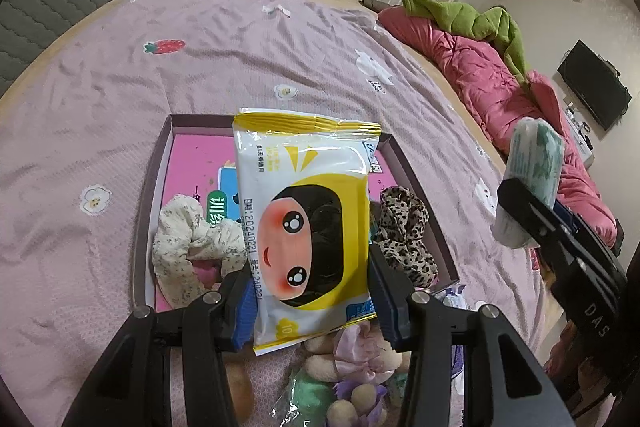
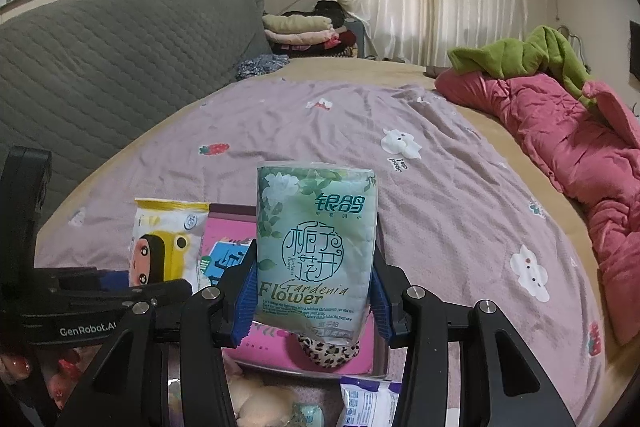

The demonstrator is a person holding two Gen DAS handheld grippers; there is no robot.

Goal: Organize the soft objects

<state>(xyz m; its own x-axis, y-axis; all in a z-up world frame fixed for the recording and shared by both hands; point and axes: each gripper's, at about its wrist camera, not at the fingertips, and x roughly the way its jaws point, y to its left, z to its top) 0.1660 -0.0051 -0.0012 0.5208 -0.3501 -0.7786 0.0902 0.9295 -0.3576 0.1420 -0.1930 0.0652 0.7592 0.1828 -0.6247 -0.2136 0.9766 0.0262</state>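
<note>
While wipes pack (image 1: 304,227) is clenched in left gripper (image 1: 310,291) above tray (image 1: 160,163) near bed's front edge, tissue pack (image 2: 316,251) is clenched in right gripper (image 2: 310,291) beside it. Risks judged: slick film slipped from pads; packs collided over tray; scrunchies (image 1: 192,247) buried or pushed out on release.

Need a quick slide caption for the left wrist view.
Left gripper holds a yellow wipes pack above a box containing two scrunchies.
</note>
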